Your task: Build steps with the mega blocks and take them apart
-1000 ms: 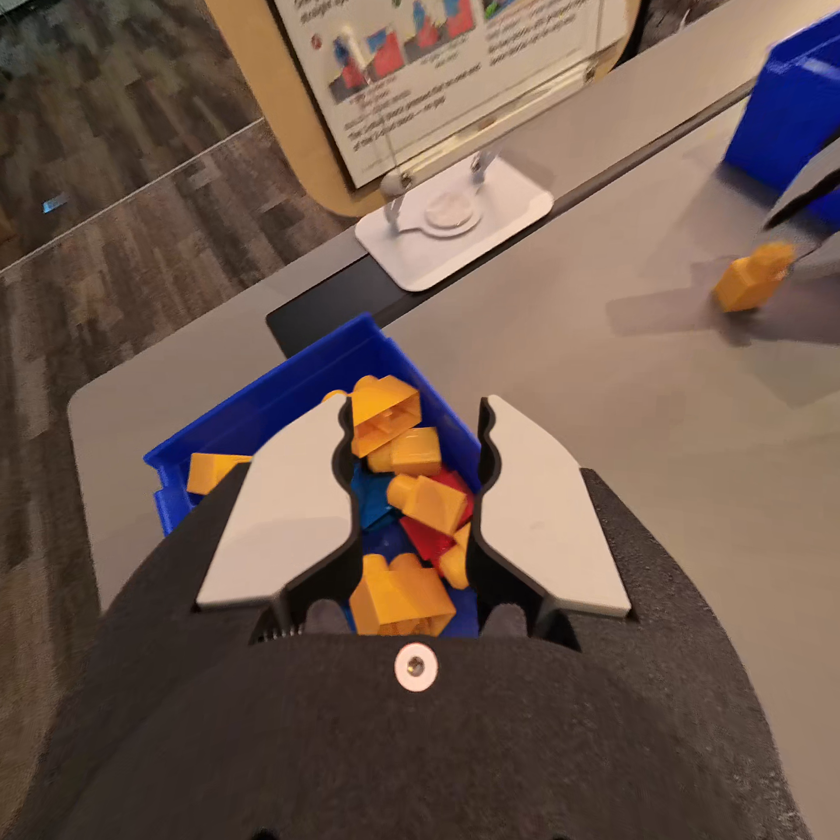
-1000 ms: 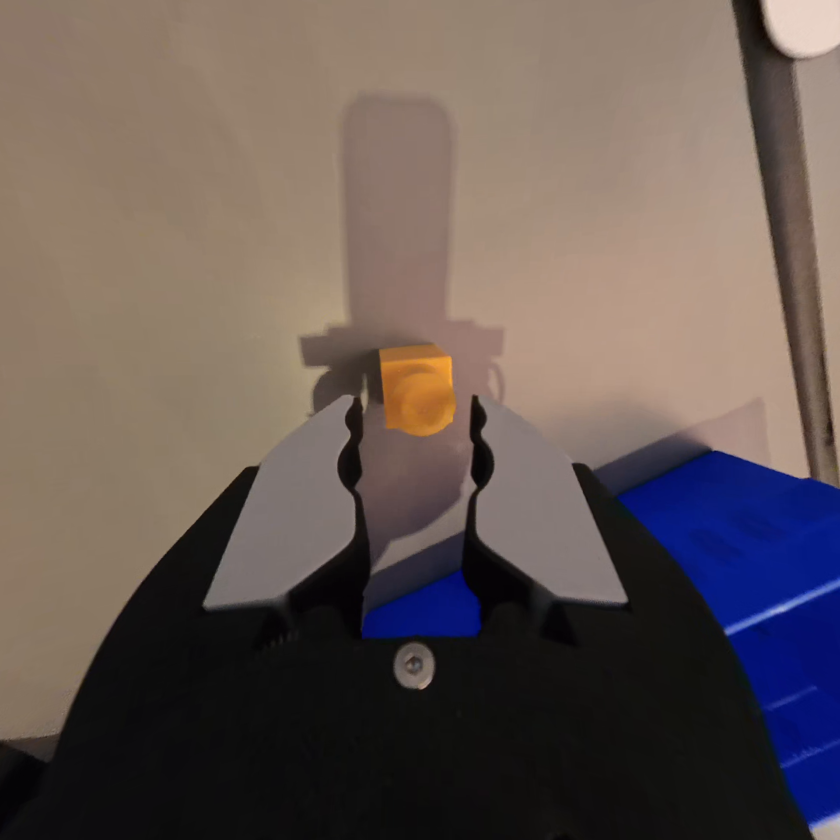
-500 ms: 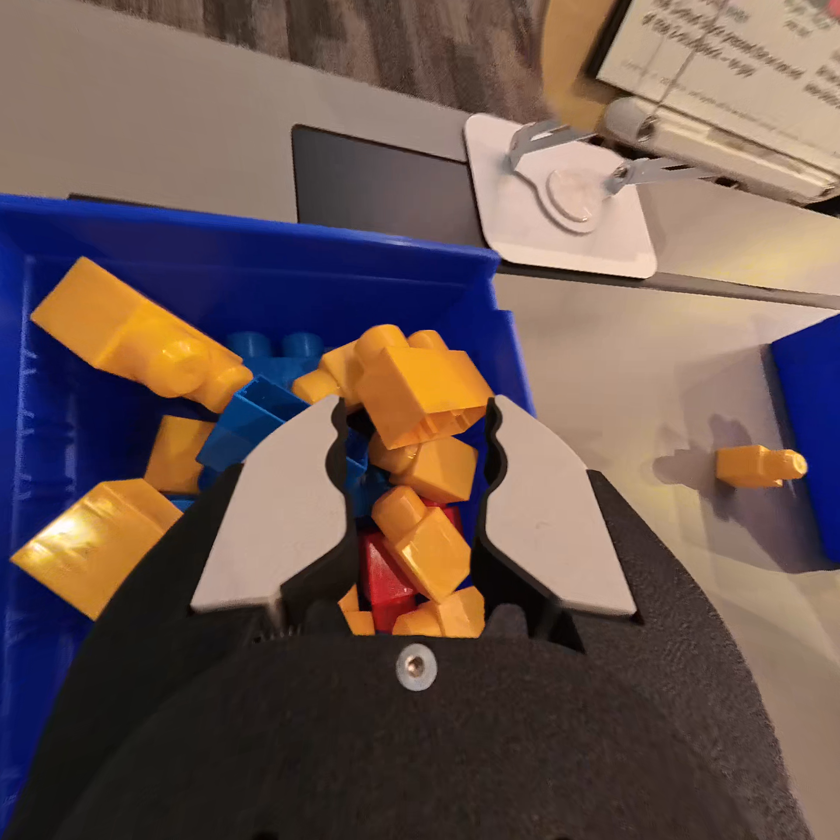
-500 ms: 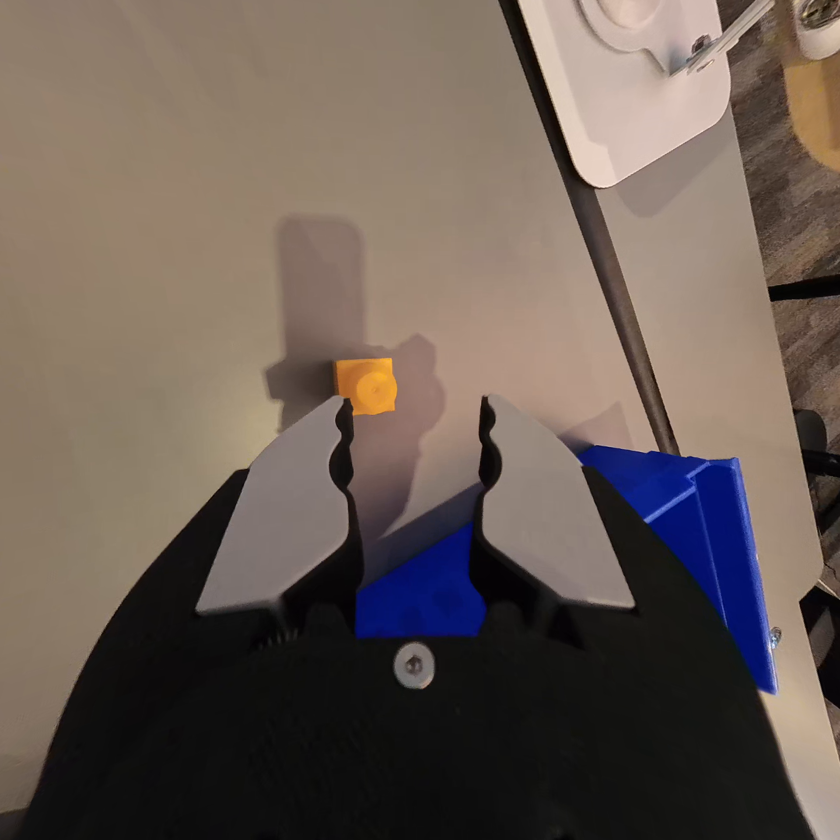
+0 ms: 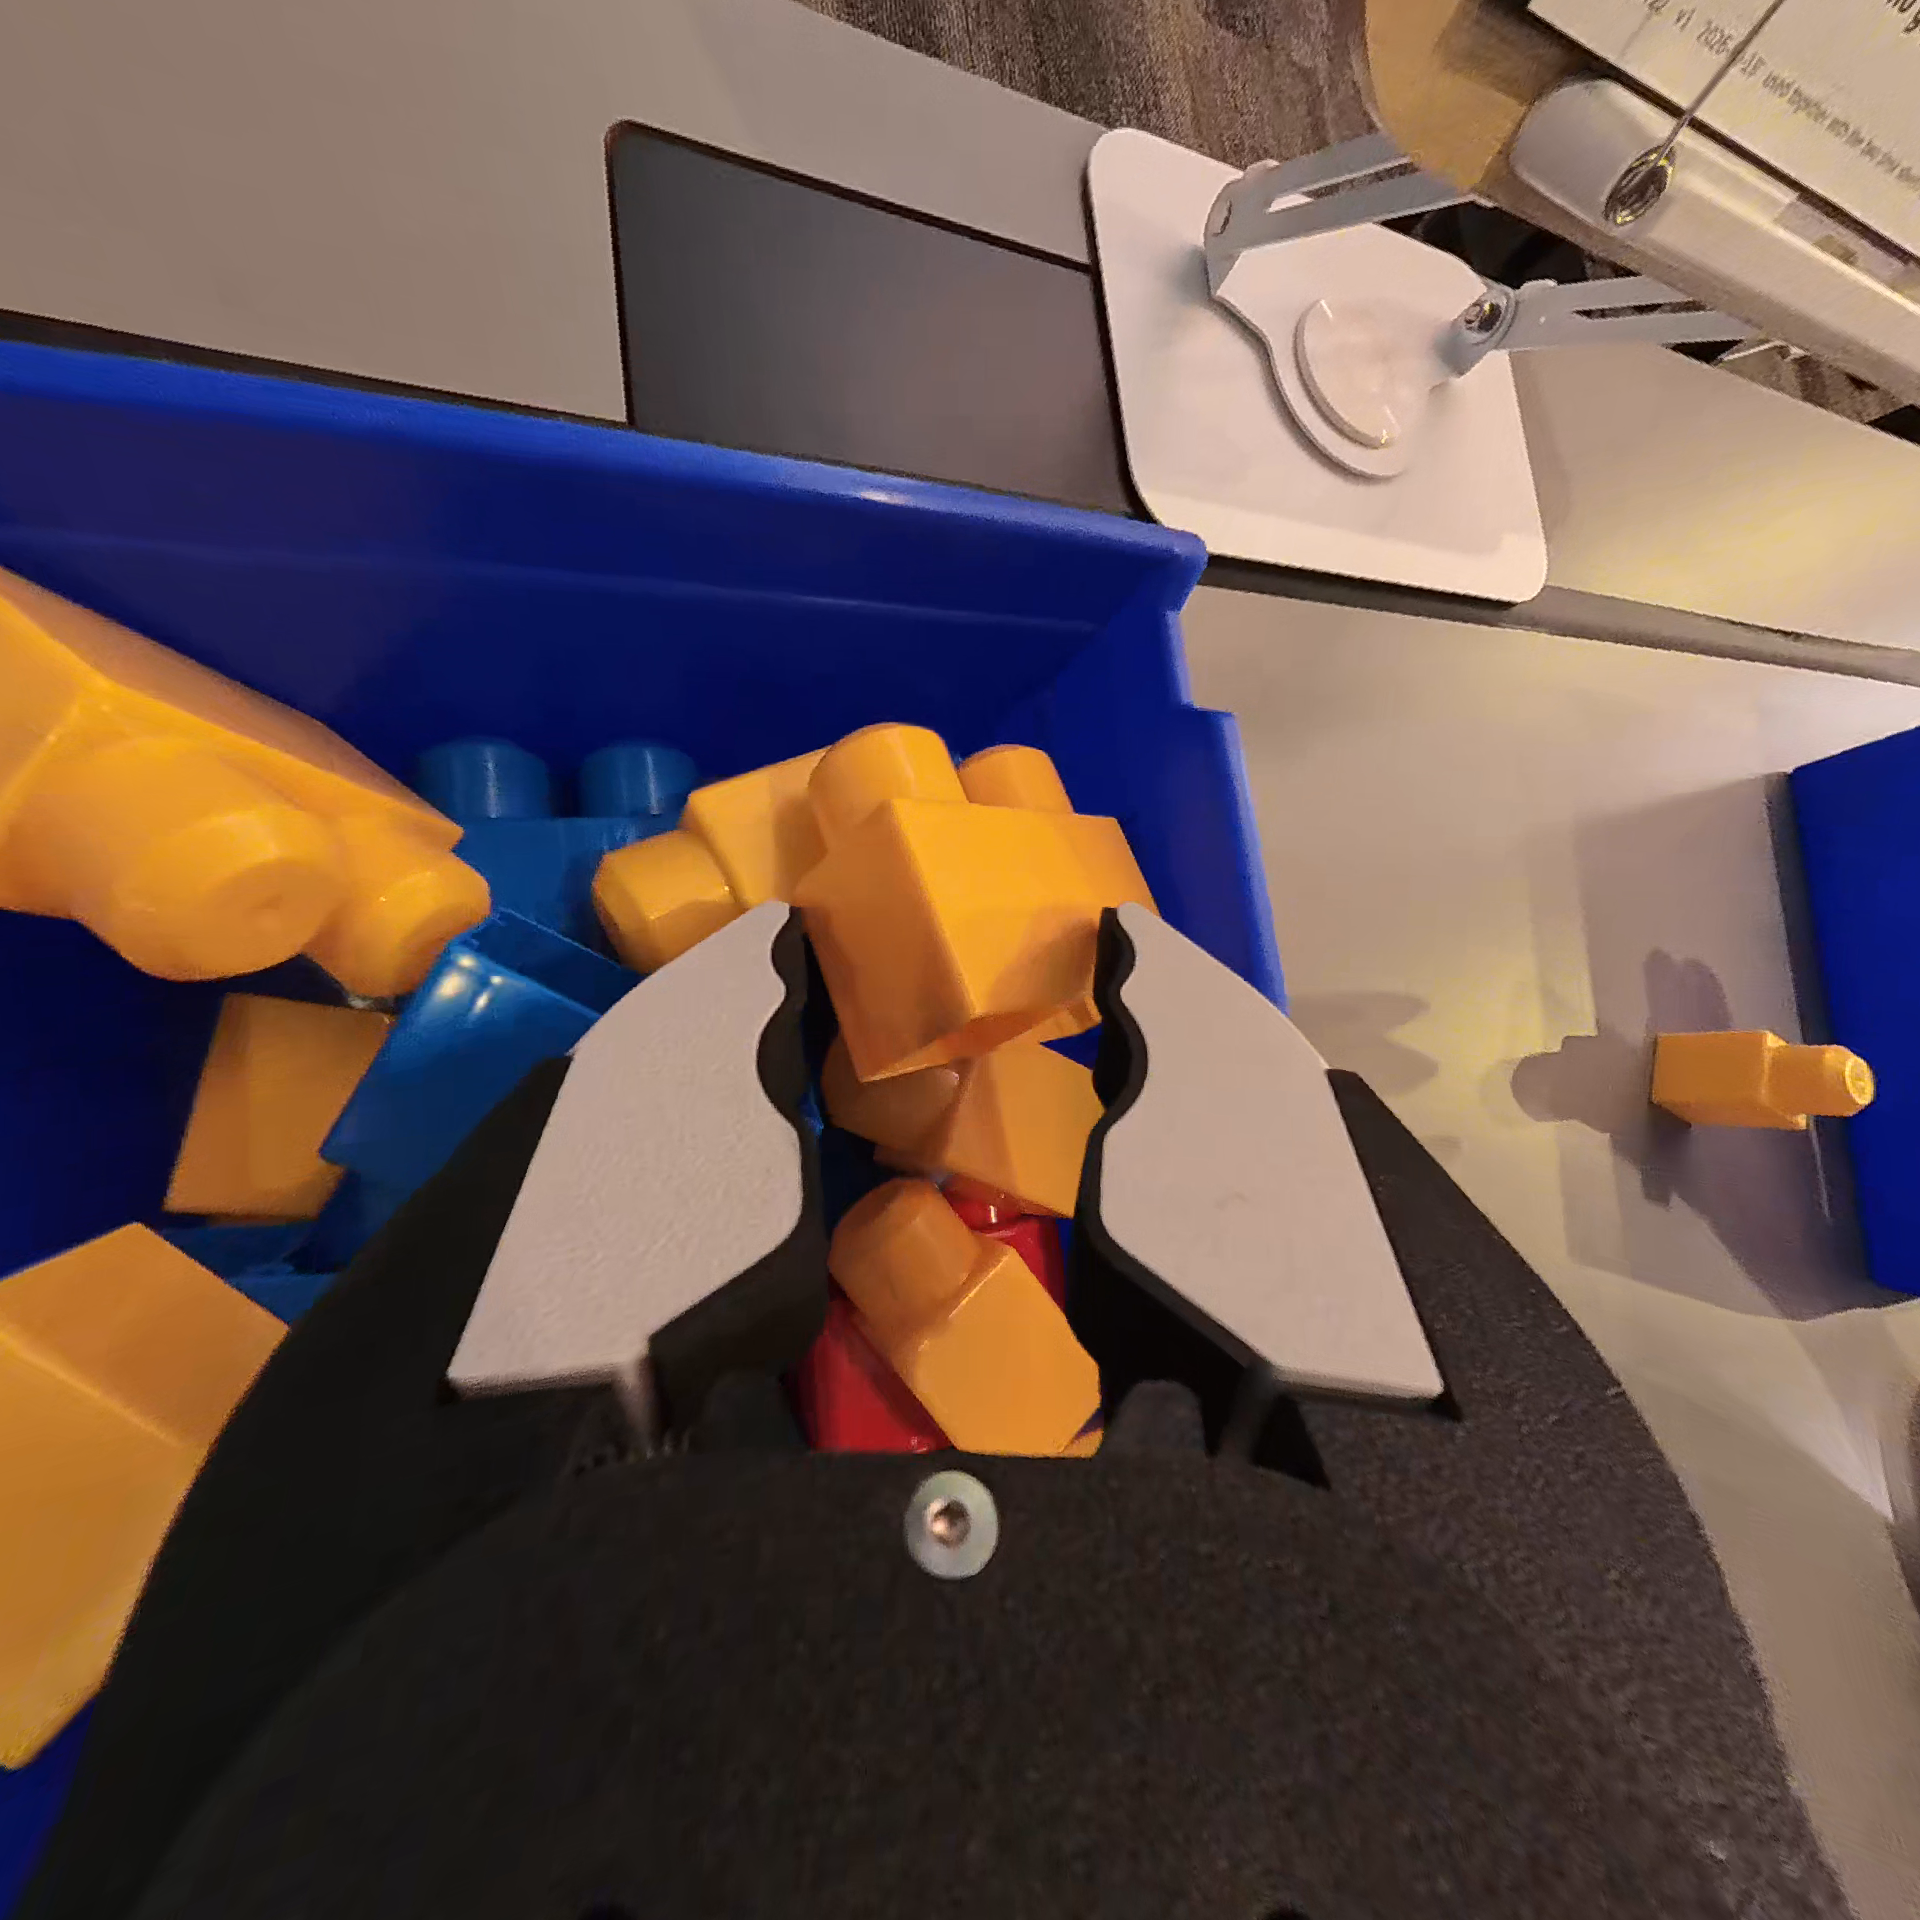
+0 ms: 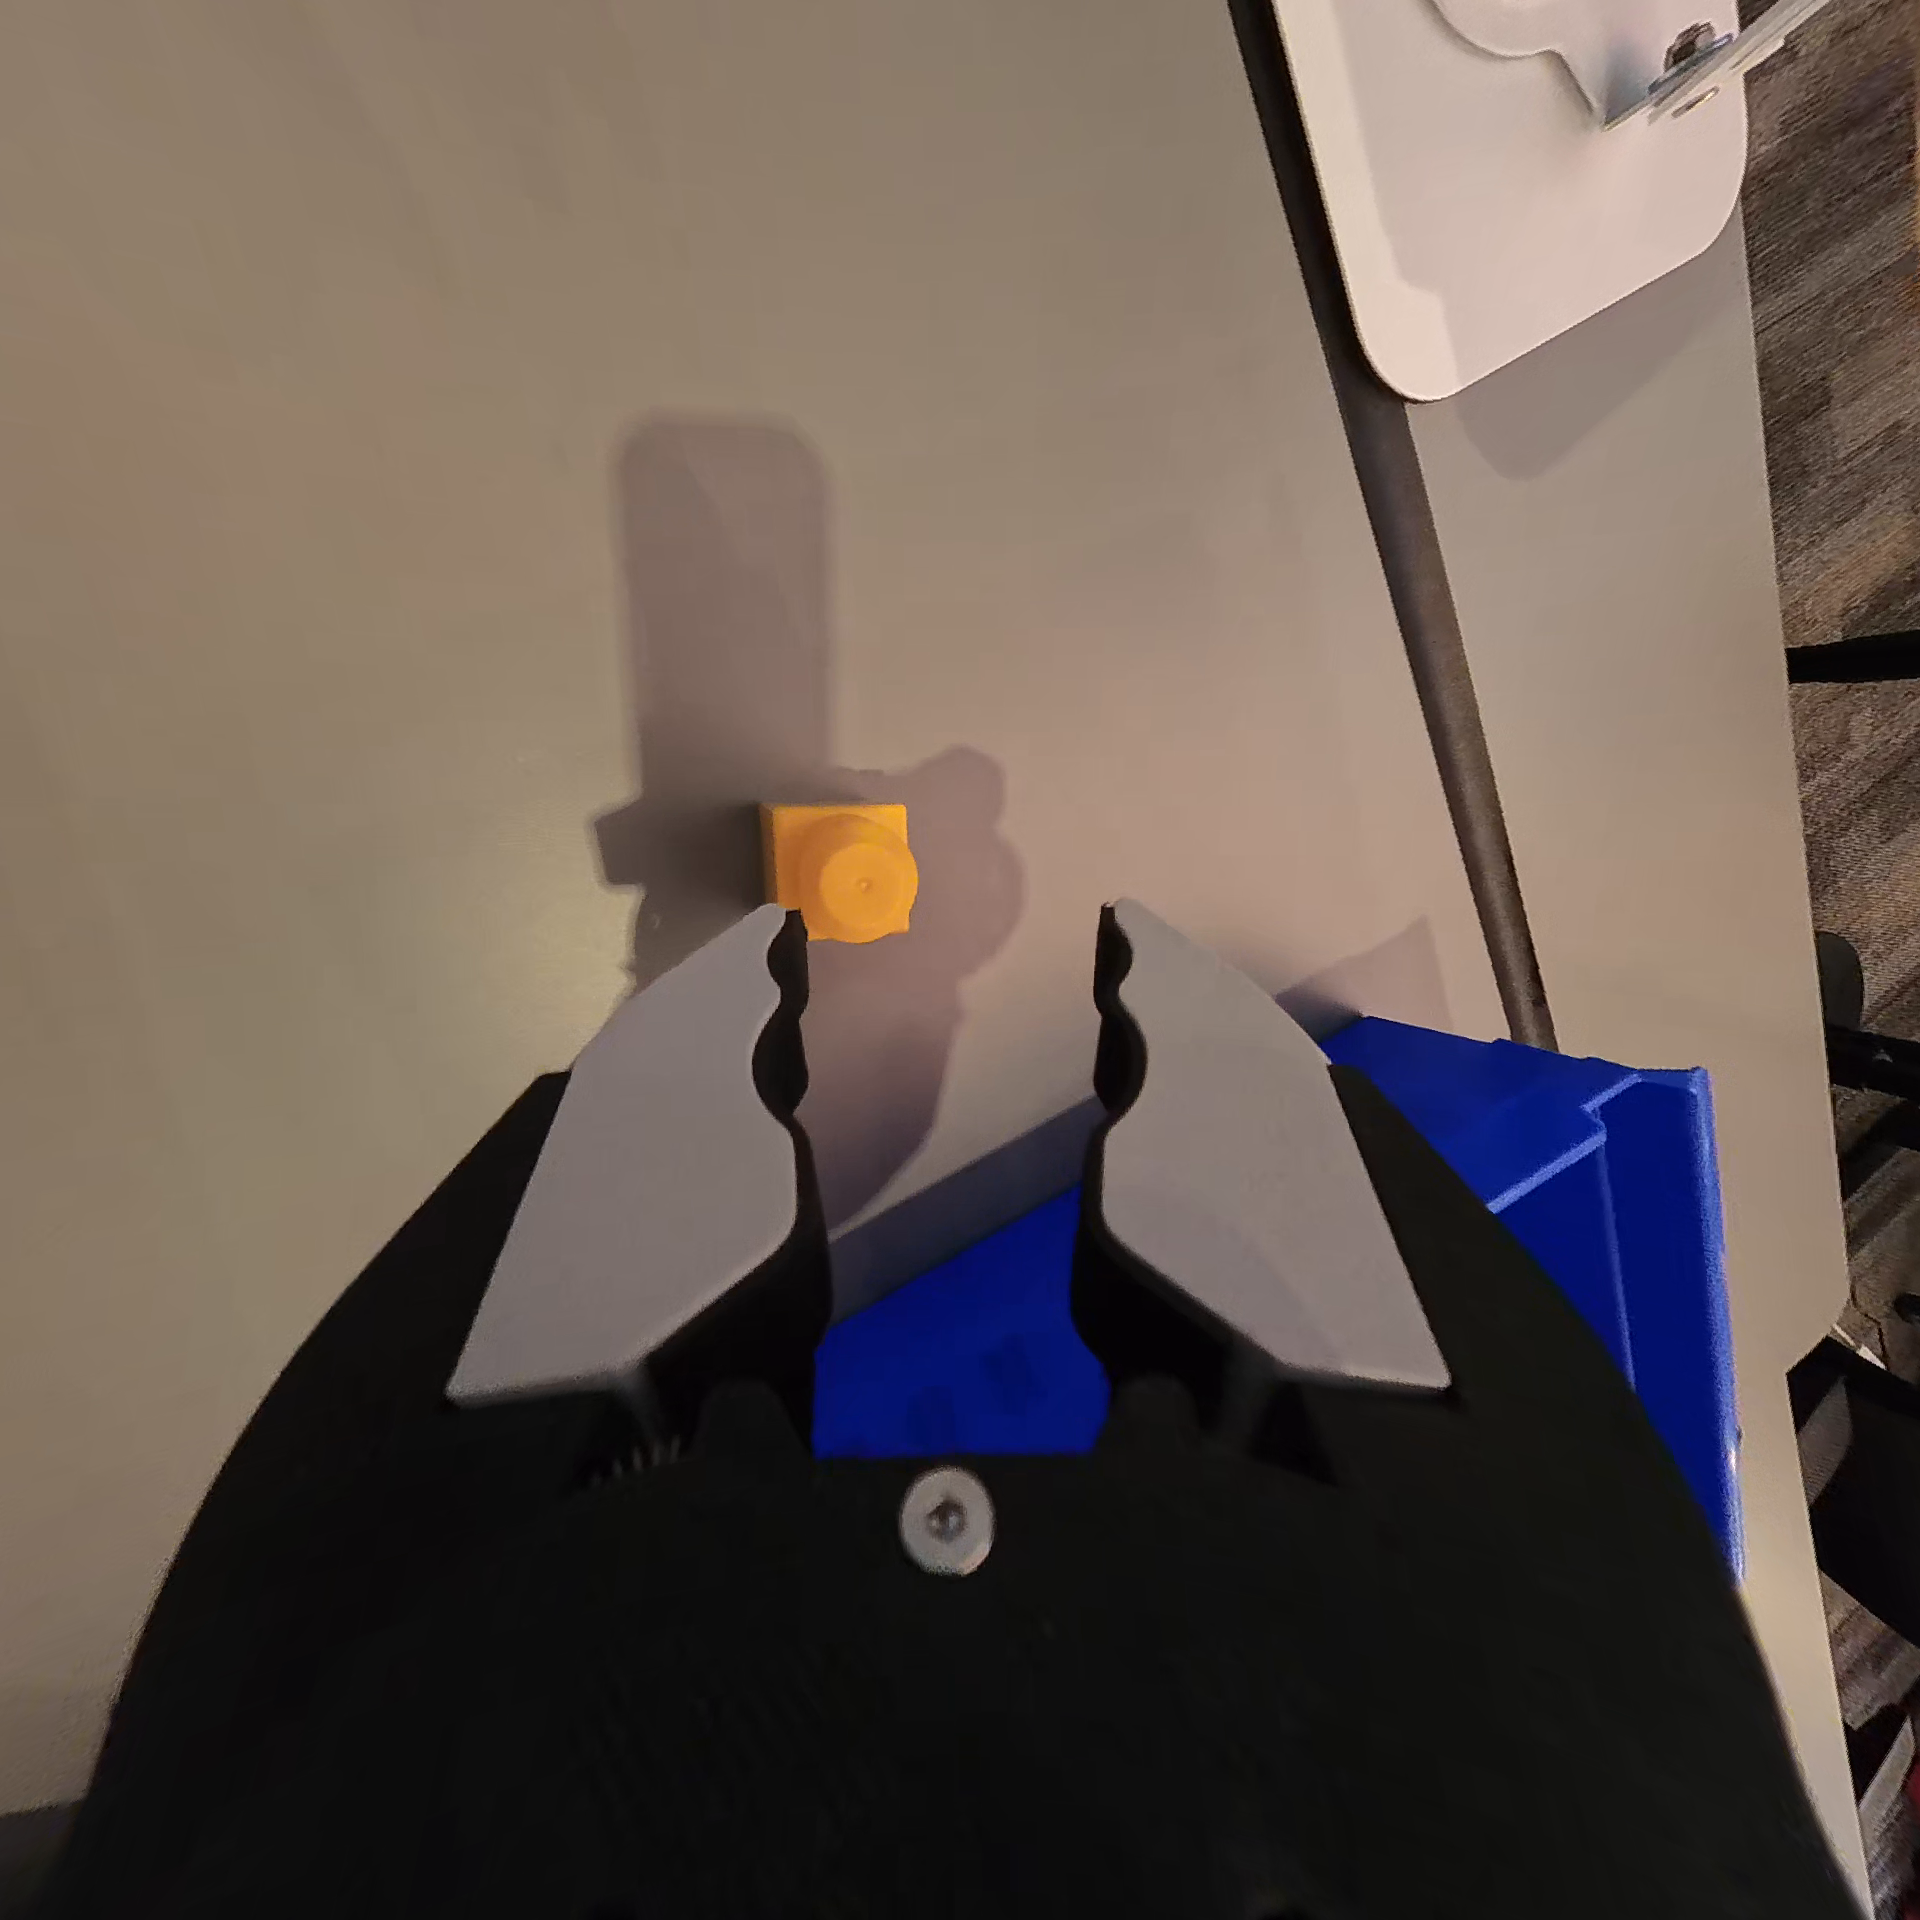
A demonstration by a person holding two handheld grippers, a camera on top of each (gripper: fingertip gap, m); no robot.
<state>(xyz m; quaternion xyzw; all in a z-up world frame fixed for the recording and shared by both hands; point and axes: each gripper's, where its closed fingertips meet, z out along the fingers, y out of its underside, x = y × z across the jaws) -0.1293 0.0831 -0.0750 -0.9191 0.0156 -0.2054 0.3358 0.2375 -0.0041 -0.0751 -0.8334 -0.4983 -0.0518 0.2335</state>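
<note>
My left gripper (image 5: pixel 948 920) is open inside a blue bin (image 5: pixel 623 540) full of orange, blue and red mega blocks. Its fingertips straddle an orange block (image 5: pixel 956 925) on top of the pile, without closing on it. A single orange block (image 5: pixel 1756 1081) lies on the grey table to the right, beside a second blue bin (image 5: pixel 1860 997). In the right wrist view, my right gripper (image 6: pixel 943 916) is open and empty above that same orange block (image 6: pixel 842 873), which stands stud up just beyond the left fingertip. The second blue bin (image 6: pixel 1507 1164) lies below and right of it.
A white stand base (image 5: pixel 1320 374) with a metal clip holding a sign sits at the back of the table; it also shows in the right wrist view (image 6: pixel 1538 177). A dark panel (image 5: pixel 852 312) lies behind the bin. A dark seam (image 6: pixel 1423 582) crosses the table. One gripper's finger ends stand about 40 centimeters off the other's.
My left gripper moved from above the bin down into it, around the top orange block. My right gripper rose and drew back from the single orange block, staying open.
</note>
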